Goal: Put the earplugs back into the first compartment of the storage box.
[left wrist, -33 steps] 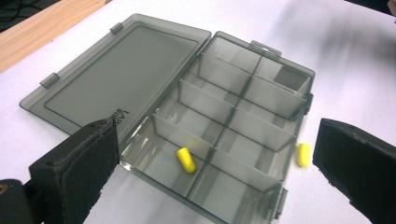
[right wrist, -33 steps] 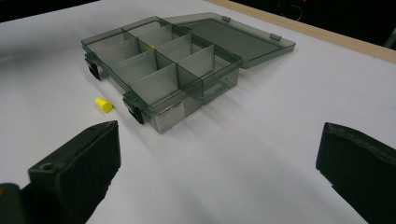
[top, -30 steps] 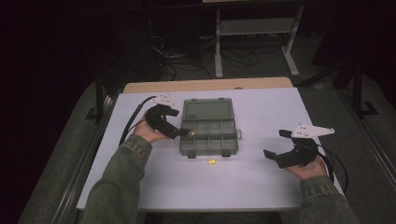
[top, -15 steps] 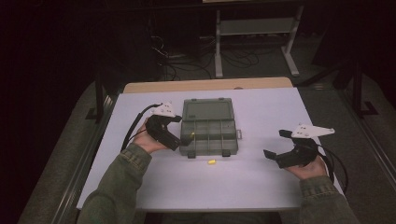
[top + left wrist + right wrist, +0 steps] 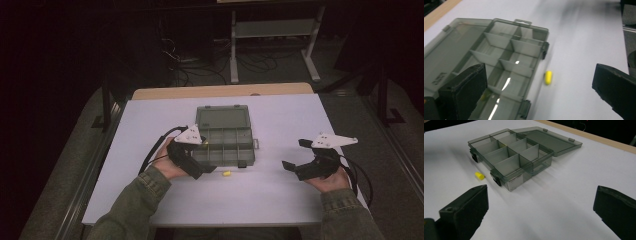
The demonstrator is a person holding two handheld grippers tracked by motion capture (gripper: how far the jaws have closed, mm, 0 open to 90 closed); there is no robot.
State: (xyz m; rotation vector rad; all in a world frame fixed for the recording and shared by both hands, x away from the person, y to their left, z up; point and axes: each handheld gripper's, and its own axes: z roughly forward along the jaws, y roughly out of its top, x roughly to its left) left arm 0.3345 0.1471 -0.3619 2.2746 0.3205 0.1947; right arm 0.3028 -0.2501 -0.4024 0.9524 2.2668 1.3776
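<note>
A smoky grey compartment box (image 5: 227,142) lies mid-table with its lid (image 5: 222,118) folded flat behind it. A small yellow piece (image 5: 226,173) rests on the table just in front of the box. My left gripper (image 5: 200,161) is open at the box's front left corner, and in the left gripper view the box (image 5: 506,57) and the yellow piece (image 5: 548,77) lie between its wide jaws (image 5: 537,75). Another yellowish bit (image 5: 502,145) sits in a far compartment. My right gripper (image 5: 295,154) is open over bare table to the right, facing the box (image 5: 511,152) and the yellow piece (image 5: 479,175).
The white tabletop (image 5: 285,112) ends in a wooden strip (image 5: 220,91) at the back. Beyond it a metal stand (image 5: 270,30) and cables (image 5: 185,65) sit on the dark floor. Bare table lies between box and right gripper.
My left gripper has slid from the box's left side toward the person and the box's front corner, nearer the yellow piece. The right gripper has barely moved.
</note>
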